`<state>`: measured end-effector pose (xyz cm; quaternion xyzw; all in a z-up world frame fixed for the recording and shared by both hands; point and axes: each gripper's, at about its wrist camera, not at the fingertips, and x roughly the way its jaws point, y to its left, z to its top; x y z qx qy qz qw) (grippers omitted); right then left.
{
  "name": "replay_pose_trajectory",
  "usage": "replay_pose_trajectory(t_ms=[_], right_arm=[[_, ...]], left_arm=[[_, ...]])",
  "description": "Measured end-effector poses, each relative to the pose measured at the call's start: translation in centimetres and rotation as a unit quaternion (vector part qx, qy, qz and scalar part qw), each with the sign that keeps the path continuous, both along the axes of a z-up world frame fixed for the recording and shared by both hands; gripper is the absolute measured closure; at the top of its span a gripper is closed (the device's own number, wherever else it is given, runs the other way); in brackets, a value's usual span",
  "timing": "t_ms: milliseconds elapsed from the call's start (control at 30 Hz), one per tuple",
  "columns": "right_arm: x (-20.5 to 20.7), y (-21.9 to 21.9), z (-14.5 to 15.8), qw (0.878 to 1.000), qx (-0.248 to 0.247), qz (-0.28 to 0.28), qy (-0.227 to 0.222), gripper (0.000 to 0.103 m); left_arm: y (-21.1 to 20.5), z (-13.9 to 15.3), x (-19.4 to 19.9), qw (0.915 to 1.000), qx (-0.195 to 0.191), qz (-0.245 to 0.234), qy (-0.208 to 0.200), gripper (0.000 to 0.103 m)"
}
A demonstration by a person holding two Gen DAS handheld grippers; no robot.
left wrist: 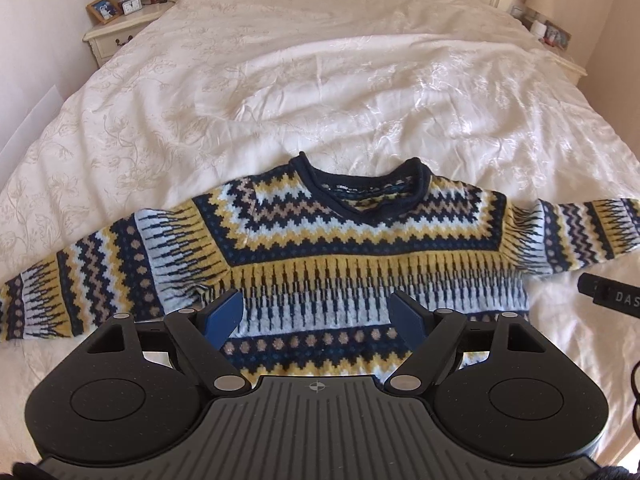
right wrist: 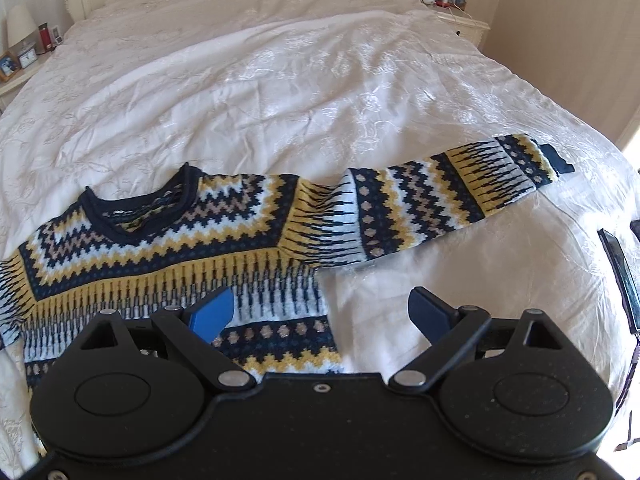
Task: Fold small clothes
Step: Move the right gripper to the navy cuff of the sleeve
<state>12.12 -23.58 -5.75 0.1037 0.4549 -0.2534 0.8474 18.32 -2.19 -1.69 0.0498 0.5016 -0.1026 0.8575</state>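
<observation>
A small knitted sweater (left wrist: 320, 248) in navy, yellow, pale blue and tan zigzags lies flat and face up on the bed, both sleeves spread out sideways. My left gripper (left wrist: 316, 314) hovers open over its lower body, blue pads wide apart with nothing between them. In the right wrist view the same sweater (right wrist: 168, 248) fills the left side, and its right sleeve (right wrist: 448, 196) stretches toward the bed's right edge. My right gripper (right wrist: 322, 314) is open above the sweater's lower right corner, one pad over the knit, the other over bare bedding.
A cream quilted bedspread (left wrist: 320, 80) covers the whole bed. Nightstands with lamps, a clock and photo frames stand at the head on the left (left wrist: 120, 12) and right (right wrist: 452, 0). A dark phone-like object (right wrist: 620, 272) lies near the right bed edge.
</observation>
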Motion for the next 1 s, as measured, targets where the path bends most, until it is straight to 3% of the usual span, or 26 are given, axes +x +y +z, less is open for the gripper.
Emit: replay_pose_trajectory(t_ms=[167, 533, 733, 1000], right_arm=[[0.0, -6.4, -0.2, 0.999, 0.035, 0.020, -0.001, 0.023], [1.0, -21.3, 1.0, 0.997, -0.031, 0.056, 0.039, 0.030], [1.0, -30.0, 1.5, 0.999, -0.017, 0.030, 0.032, 0.035], [1.7, -39.0, -0.6, 0.998, 0.005, -0.025, 0.051, 0.036]], left_arm=[[-2.0, -0.1, -0.9, 0.9983, 0.011, 0.056, 0.013, 0.024], [-8.6, -1.2, -2.6, 0.9925, 0.002, 0.114, 0.046, 0.024], [-11.5, -1.3, -2.5, 0.9917, 0.008, 0.116, 0.055, 0.024], [-13.2, -1.5, -1.8, 0.9892, 0.025, 0.129, 0.065, 0.024]])
